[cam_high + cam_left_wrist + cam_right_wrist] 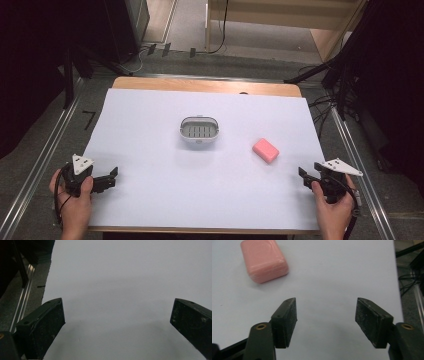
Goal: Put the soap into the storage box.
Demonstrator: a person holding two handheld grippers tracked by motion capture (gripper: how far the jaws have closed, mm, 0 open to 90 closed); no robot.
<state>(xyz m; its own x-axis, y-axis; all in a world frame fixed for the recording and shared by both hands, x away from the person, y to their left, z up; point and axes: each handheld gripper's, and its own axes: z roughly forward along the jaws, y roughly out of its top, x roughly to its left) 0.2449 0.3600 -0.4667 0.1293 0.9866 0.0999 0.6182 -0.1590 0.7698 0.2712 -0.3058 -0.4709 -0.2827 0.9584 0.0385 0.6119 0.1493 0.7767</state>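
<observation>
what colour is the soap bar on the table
Pink; the soap bar shows best in the right gripper view.

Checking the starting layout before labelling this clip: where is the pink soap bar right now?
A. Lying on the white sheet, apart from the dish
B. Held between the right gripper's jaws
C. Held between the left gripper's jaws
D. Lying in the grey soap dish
A: the pink soap bar lies flat on the white sheet, apart from the grey soap dish; both the right gripper and the left gripper have their jaws spread with nothing between them.

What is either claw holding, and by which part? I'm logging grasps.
Nothing is held. The left claw and right claw are both open over bare white sheet; the pink soap bar lies untouched.
</observation>
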